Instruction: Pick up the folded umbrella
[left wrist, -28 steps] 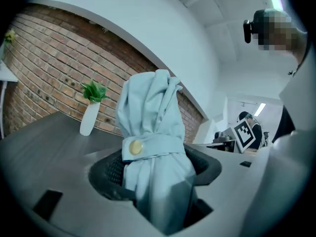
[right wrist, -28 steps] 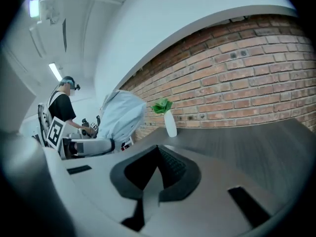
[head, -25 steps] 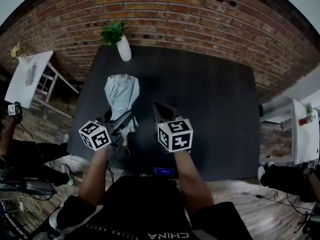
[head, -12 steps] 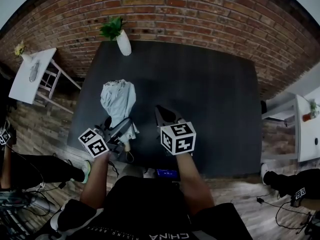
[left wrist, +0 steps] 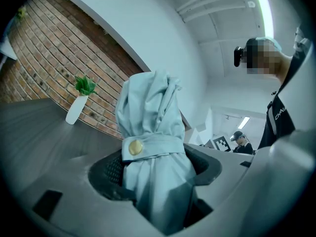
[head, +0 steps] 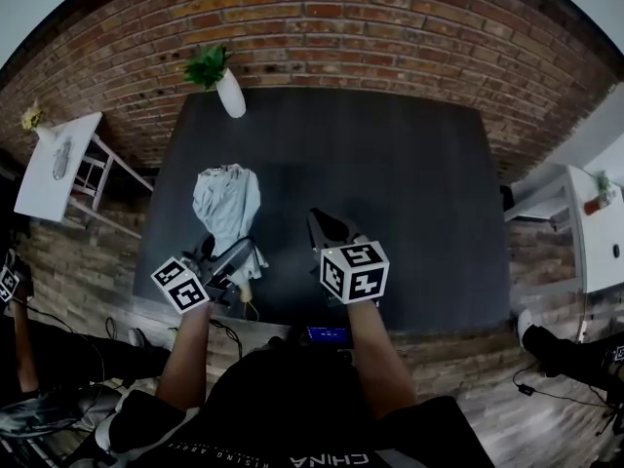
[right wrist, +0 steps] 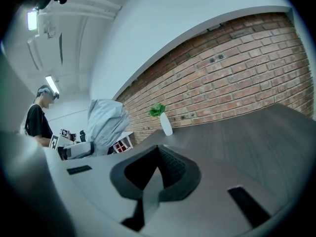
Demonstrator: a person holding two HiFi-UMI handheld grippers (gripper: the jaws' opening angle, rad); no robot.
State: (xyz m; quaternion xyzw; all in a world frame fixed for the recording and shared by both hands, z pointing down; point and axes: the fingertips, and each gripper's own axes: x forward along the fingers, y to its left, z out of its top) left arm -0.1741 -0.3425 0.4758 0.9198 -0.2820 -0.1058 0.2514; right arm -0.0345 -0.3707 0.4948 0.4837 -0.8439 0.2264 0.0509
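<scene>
The folded umbrella is pale blue-grey, bunched and bound by a strap with a round gold button. My left gripper is shut on it just below the strap, with a dark pad pressing on each side. The umbrella sticks out ahead of the jaws over the left part of the dark table. My right gripper hovers to its right, over the table's near middle, shut with nothing between its pads. The right gripper view shows the umbrella at the left.
A white vase with a green plant stands at the table's far left corner, before the brick wall. A small dark device lies at the near edge. White side tables flank the table. People stand around.
Both grippers have drawn back a little toward the table's near edge. The umbrella has come along in the left one, still gripped.
</scene>
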